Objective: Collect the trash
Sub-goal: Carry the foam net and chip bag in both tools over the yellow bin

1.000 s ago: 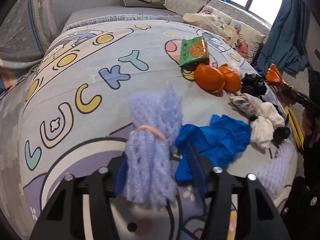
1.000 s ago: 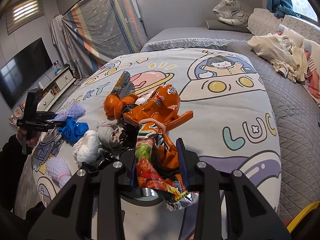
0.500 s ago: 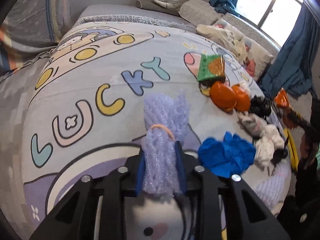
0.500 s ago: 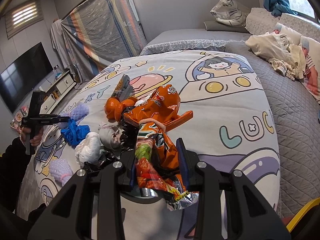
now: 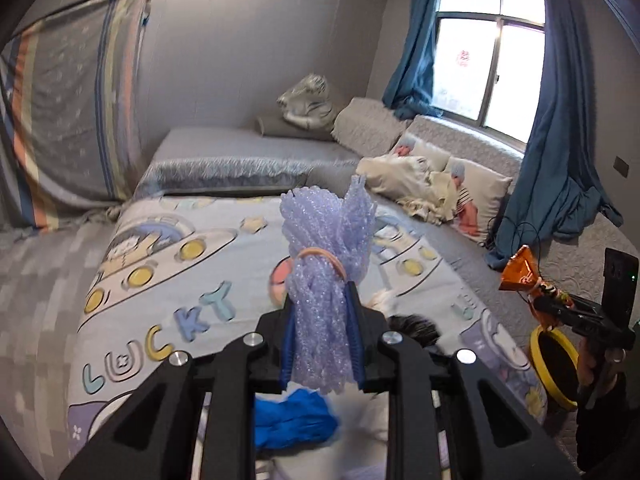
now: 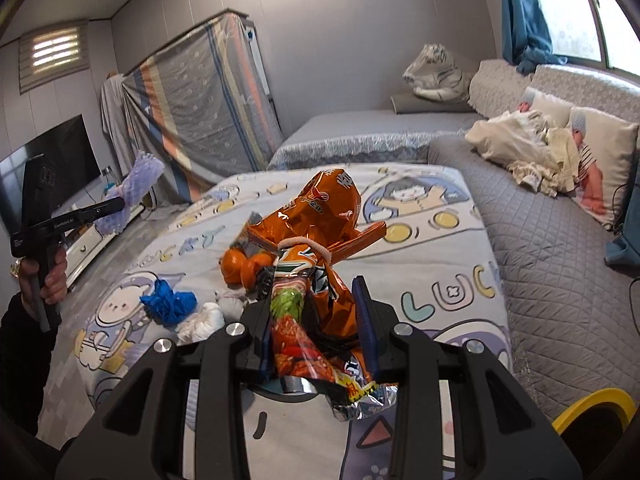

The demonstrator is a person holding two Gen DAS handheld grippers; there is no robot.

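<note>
My left gripper (image 5: pixel 322 338) is shut on a lilac foam net bundle (image 5: pixel 326 264) tied with a rubber band, held up above the bed; it also shows in the right wrist view (image 6: pixel 134 186). My right gripper (image 6: pixel 316 320) is shut on an orange snack wrapper bundle (image 6: pixel 316 240), raised over the bed; it also shows in the left wrist view (image 5: pixel 524 270). On the cartoon bedspread (image 6: pixel 432 264) lie a blue crumpled piece (image 6: pixel 168 306), white wads (image 6: pixel 204 318) and orange peels (image 6: pixel 240 268).
A yellow-rimmed bin (image 5: pixel 554 364) stands at the bed's right side, also in the right wrist view (image 6: pixel 596 410). A grey quilted mattress with pillows and a blanket (image 6: pixel 532 152) lies to the right. A TV (image 6: pixel 60 164) is at left.
My left gripper closed on the lilac net and lifted it off the bed, tilting upward. My right gripper kept hold of the wrapper bundle and rose slightly.
</note>
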